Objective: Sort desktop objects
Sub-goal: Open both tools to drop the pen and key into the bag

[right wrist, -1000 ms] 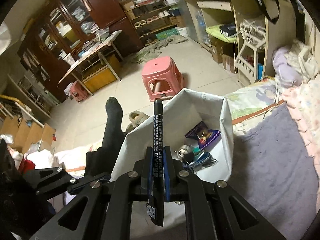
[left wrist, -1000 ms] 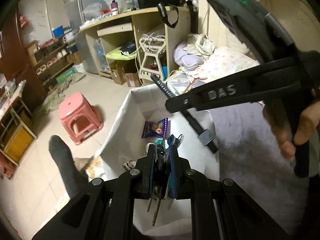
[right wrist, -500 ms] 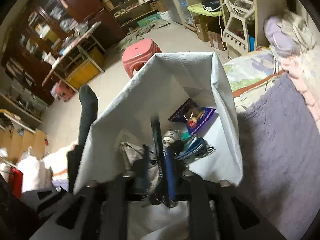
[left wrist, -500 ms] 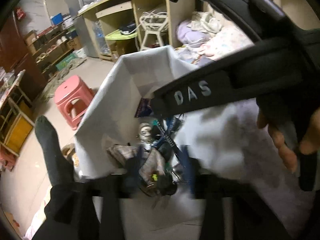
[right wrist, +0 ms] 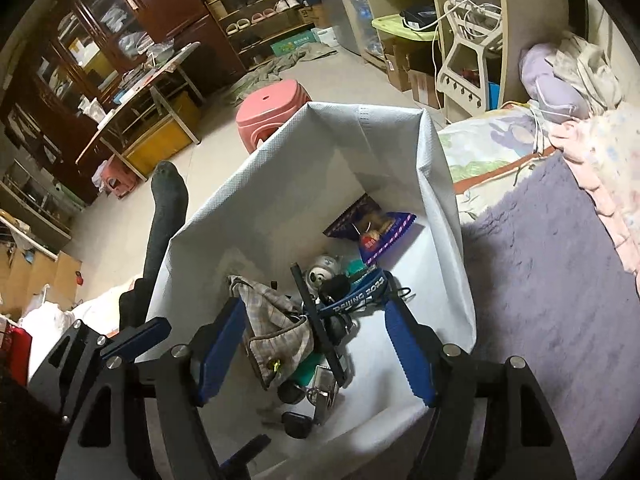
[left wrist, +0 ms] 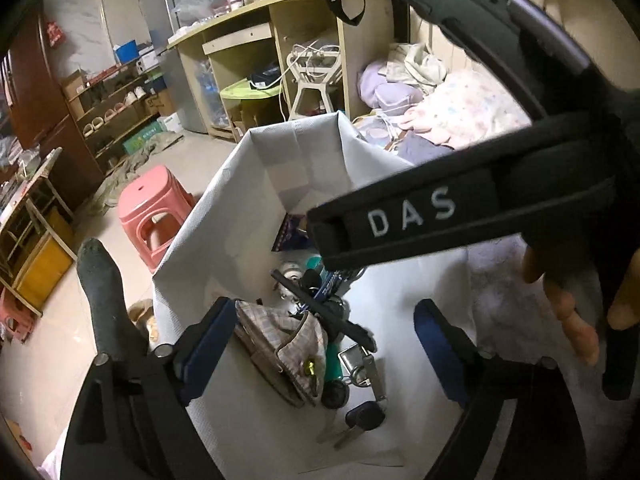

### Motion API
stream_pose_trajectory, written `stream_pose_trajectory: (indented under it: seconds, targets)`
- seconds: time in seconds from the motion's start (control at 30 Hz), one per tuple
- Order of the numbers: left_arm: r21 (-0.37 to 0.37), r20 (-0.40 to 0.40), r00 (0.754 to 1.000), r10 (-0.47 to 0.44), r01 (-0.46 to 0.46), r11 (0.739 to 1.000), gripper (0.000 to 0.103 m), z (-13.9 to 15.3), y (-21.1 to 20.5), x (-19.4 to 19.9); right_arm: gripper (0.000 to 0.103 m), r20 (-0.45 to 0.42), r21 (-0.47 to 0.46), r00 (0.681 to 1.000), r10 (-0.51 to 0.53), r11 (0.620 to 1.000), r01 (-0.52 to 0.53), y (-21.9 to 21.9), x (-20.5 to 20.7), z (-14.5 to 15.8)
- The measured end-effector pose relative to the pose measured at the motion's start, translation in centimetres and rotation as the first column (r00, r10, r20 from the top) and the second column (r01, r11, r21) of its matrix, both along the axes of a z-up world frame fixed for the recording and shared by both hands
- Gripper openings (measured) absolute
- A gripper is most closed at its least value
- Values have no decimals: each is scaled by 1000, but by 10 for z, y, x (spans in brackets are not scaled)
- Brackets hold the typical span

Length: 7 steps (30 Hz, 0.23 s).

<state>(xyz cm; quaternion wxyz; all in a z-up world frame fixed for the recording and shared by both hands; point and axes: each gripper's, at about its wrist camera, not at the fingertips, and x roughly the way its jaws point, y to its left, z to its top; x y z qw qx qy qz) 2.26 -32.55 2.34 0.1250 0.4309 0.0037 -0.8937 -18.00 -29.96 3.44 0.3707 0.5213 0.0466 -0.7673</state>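
Already both the left gripper (left wrist: 320, 344) and the right gripper (right wrist: 316, 352) hang spread wide and empty over the white fabric bin (right wrist: 280, 184). Inside it lie a black pen (right wrist: 316, 316), a key bunch (left wrist: 362, 376), a plaid pouch (right wrist: 276, 328), a blue lanyard (right wrist: 360, 292) and a snack packet (right wrist: 376, 228), piled together. Most of the sorting looks done; whether anything remains outside cannot be told.

I see a matt grey woven-fabric bin (right wrist: 280, 184), checked cloth pouch (right wrist: 276, 320), and shiny metal padlock (left wrist: 354, 360).
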Motion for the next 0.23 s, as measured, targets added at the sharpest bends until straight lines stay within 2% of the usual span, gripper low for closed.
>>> stream_pose_trajectory:
  seconds: [0.23]
  targets:
    - [-22, -10, 1000, -4, 4, 1000, 91, -4, 3, 2, 70, 10, -21, 1000, -10, 1000, 10, 5, -2, 3]
